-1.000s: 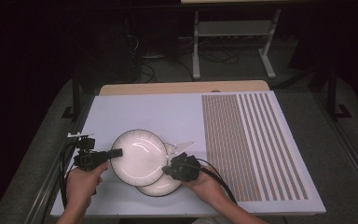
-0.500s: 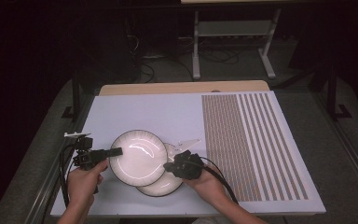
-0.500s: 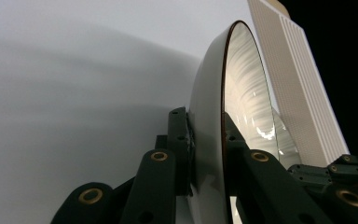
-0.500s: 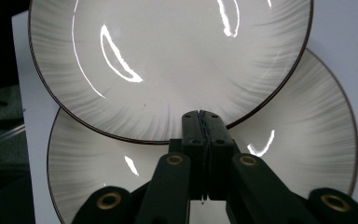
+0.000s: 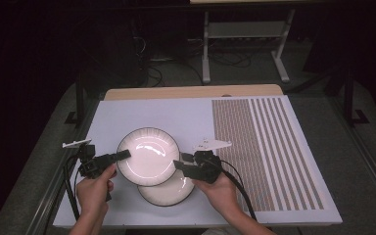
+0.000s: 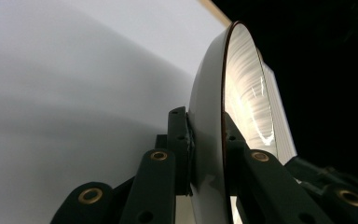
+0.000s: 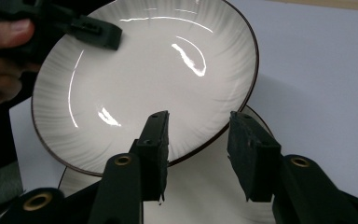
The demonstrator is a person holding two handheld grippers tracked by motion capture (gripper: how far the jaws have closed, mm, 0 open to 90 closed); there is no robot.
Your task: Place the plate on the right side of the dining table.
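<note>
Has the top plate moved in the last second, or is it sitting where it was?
Yes. The top plate, clamped by the left gripper, has drifted slightly left, away from the striped panel, uncovering more of the lower plate.

Place: a dim lab or recording room
Desk (image 5: 152, 117): white sheet with a striped test pattern (image 5: 264, 147)
Floor: loose cables (image 5: 161, 54), metal stand (image 5: 245, 34)

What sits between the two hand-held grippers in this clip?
The upper plate, clamped at its rim by the left hand-held gripper, overlaps the lower plate near the open right hand-held gripper, per the high view.
</note>
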